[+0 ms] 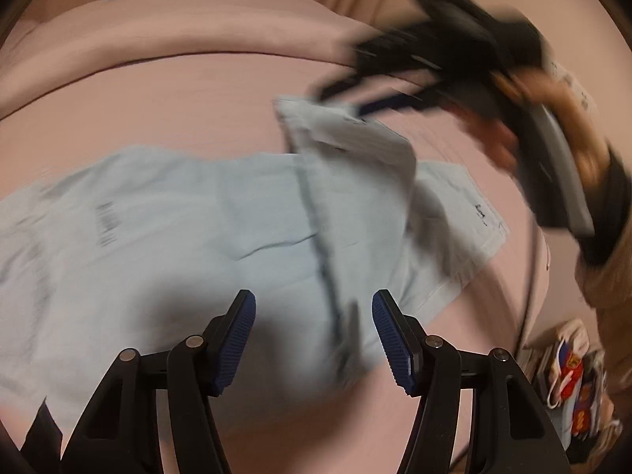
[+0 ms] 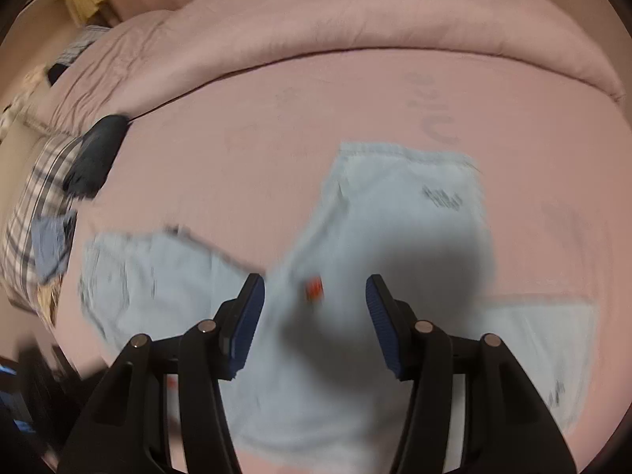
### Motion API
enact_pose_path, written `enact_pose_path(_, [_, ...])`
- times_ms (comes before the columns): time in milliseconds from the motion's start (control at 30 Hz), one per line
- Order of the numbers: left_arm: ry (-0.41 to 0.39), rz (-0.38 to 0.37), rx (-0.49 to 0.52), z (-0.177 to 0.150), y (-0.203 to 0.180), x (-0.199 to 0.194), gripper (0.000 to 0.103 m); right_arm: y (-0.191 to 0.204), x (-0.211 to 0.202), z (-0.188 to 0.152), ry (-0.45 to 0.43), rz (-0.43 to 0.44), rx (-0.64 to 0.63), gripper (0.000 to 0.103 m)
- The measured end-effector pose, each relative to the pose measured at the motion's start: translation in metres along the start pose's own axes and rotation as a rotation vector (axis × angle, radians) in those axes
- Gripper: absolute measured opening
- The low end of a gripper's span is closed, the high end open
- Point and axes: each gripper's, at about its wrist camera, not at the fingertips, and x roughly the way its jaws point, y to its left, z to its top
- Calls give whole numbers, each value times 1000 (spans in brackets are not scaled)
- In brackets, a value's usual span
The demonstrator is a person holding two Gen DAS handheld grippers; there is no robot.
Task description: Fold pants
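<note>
Light blue jeans (image 1: 177, 229) lie on a pink bed (image 1: 158, 110), partly folded, with one part standing up in a fold (image 1: 347, 166). My left gripper (image 1: 314, 339) is open and empty, just above the jeans near the fold's seam. The right gripper shows blurred at the upper right of the left wrist view (image 1: 355, 98), above the raised fold. In the right wrist view the jeans (image 2: 395, 205) spread below, with a small red tag (image 2: 314, 288) between the fingers. My right gripper (image 2: 315, 316) is open and empty above the cloth.
A rolled pink duvet (image 2: 355, 39) runs along the far side of the bed. A plaid pillow (image 2: 35, 205) and a dark object (image 2: 96, 154) lie at the left edge. Colourful clutter (image 1: 572, 379) sits on the floor beyond the bed's right edge.
</note>
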Motion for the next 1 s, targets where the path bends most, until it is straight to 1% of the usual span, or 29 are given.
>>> enact_pose_path(33, [13,2,11,2,-4,8,63,3,12,11,28,-15,1,53])
enact_pose_path(100, [37,8,33,5,-8,23,61,9,36,30,66,-102,-5,53])
enact_pose_path(133, [54,23,47,7,-9,32,54,11,49,37,89,-141,-14,53])
enact_pose_path(167, [62,28,57,3,-10,36,43,12,59,40,111,-163,-16,53])
enact_pose_path(200, [64,33,69,3,-11,40,38,12,70,43,139,-180,-17,52])
enact_pose_path(233, [62,31,79,1,-13,40,28,12,84,43,176,-187,-14,48])
enact_pose_path(267, [60,20,90,0,-15,39,13,12,92,42,194,-188,-13,28])
enact_pose_path(300, [58,12,97,-3,-16,37,8,14,97,40,190,-207,-23,20])
enact_pose_path(333, [51,19,105,-3,-19,37,8,15,96,38,168,-212,-34,7])
enact_pose_path(367, [43,34,112,-4,-22,36,7,15,92,36,138,-196,-31,5])
enact_pose_path(433, [23,57,125,-7,-28,33,7,6,71,29,64,-151,24,4])
enact_pose_path(500, [11,65,156,-12,-38,30,6,-4,36,19,-43,-84,69,4])
enact_pose_path(533, [-1,75,177,-15,-45,27,6,-12,4,7,-135,-21,85,4])
enact_pose_path(600, [-19,88,223,-21,-60,24,6,-26,-40,-18,-240,4,113,4])
enact_pose_path(633, [-27,87,244,-25,-67,22,6,-40,-77,-44,-320,32,141,4])
enact_pose_path(667, [-33,88,259,-29,-74,23,6,-51,-100,-64,-377,48,159,4])
enact_pose_path(700, [-32,87,265,-31,-76,23,6,-60,-117,-84,-411,52,181,4])
enact_pose_path(733, [-25,87,265,-32,-78,25,6,-77,-137,-115,-445,60,226,5])
enact_pose_path(767, [-13,96,262,-33,-79,28,6,-88,-144,-130,-461,66,255,5])
enact_pose_path(800, [5,103,257,-33,-81,35,6,-100,-145,-152,-462,58,286,5])
enact_pose_path(833, [18,110,253,-30,-80,43,6,-109,-141,-166,-444,43,314,5])
enact_pose_path(867, [28,119,251,-30,-72,39,6,-123,-130,-181,-410,26,361,5])
enact_pose_path(900, [35,125,252,-30,-72,40,6,-137,-115,-198,-366,27,423,5])
enact_pose_path(967, [41,136,255,-30,-74,43,6,-144,-87,-220,-325,61,515,5])
enact_pose_path(1000, [42,138,253,-30,-74,43,6,-150,-79,-230,-321,80,552,5])
